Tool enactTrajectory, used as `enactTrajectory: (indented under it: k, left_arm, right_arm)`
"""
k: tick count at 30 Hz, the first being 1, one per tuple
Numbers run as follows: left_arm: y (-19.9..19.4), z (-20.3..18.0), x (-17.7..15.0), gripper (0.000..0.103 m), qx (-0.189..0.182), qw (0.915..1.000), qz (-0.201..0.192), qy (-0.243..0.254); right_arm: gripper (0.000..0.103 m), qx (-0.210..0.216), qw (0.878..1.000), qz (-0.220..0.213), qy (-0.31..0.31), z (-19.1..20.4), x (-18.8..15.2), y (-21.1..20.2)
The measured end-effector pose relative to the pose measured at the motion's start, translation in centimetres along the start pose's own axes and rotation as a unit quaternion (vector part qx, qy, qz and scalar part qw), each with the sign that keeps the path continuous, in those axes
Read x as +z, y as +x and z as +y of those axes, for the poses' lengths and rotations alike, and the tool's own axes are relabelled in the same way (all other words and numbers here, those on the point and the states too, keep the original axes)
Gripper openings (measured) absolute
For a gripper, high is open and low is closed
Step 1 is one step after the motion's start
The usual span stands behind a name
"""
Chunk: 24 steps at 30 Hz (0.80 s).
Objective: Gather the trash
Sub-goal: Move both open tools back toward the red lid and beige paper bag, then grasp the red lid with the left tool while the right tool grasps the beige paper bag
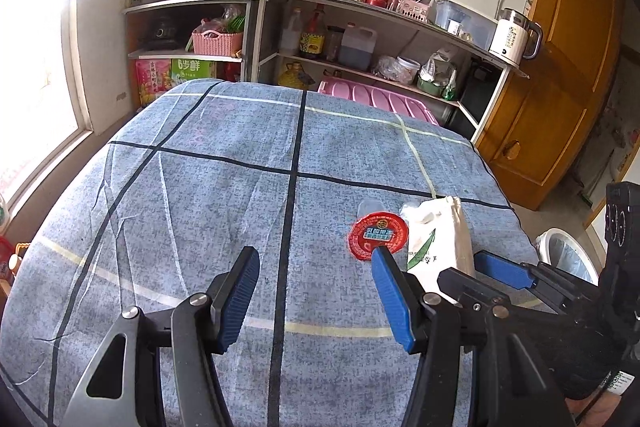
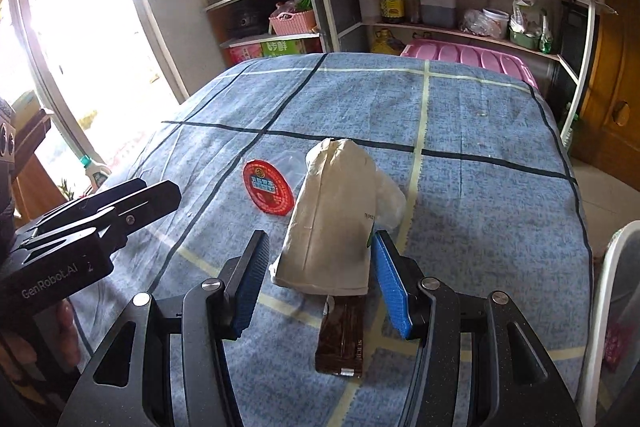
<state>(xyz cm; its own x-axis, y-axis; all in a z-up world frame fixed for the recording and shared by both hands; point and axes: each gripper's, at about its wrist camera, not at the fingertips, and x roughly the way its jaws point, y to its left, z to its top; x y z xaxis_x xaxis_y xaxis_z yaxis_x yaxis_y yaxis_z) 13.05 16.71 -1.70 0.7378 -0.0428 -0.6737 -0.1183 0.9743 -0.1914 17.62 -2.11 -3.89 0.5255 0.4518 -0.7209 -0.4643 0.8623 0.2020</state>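
Note:
A white paper bag (image 2: 332,223) lies on the blue checked tablecloth (image 2: 480,195); it also shows in the left wrist view (image 1: 436,239). A red round lid (image 2: 267,187) lies flat to its left, also seen in the left wrist view (image 1: 378,235). A brown wrapper (image 2: 342,331) lies in front of the bag. Clear plastic (image 2: 388,199) sits by the bag's right side. My right gripper (image 2: 318,255) is open, its fingers on either side of the bag's near end. My left gripper (image 1: 316,267) is open and empty, left of the lid.
A white bin (image 1: 568,255) stands off the table's right edge, also at the right of the right wrist view (image 2: 612,307). Kitchen shelves (image 1: 360,39) with bottles and pots stand behind the table. A window is at the left, a wooden cabinet (image 1: 560,67) at the right.

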Motion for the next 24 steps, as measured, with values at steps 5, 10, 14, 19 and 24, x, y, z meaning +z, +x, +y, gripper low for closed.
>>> enactTrajectory:
  k: [5, 10, 14, 19, 24]
  left_arm:
    - [1.0, -0.7, 0.4, 0.058, -0.012, 0.9999, 0.007, 0.003]
    - [2.1, -1.8, 0.9, 0.060, -0.043, 0.9990, 0.013, 0.003]
    - [3.5, -3.1, 1.3, 0.067, -0.046, 0.9986, 0.024, 0.015]
    - [5.2, -4.2, 1.5, 0.067, -0.044, 0.9982, 0.034, 0.023]
    - [6.5, -4.7, 1.7, 0.067, -0.041, 0.9979, 0.043, 0.026]
  right_arm:
    - [0.040, -0.005, 1.000, -0.006, 0.007, -0.6, -0.2, -0.1]
    - [0.030, -0.008, 1.000, -0.012, 0.008, -0.8, -0.5, -0.5]
    - [0.025, -0.011, 1.000, -0.019, 0.010, -1.0, -0.7, -0.9]
    - [0.023, -0.018, 0.999, -0.024, 0.016, -1.7, -0.9, -1.6]
    - [0.023, -0.018, 0.999, -0.030, 0.033, -2.8, -1.1, -2.2]
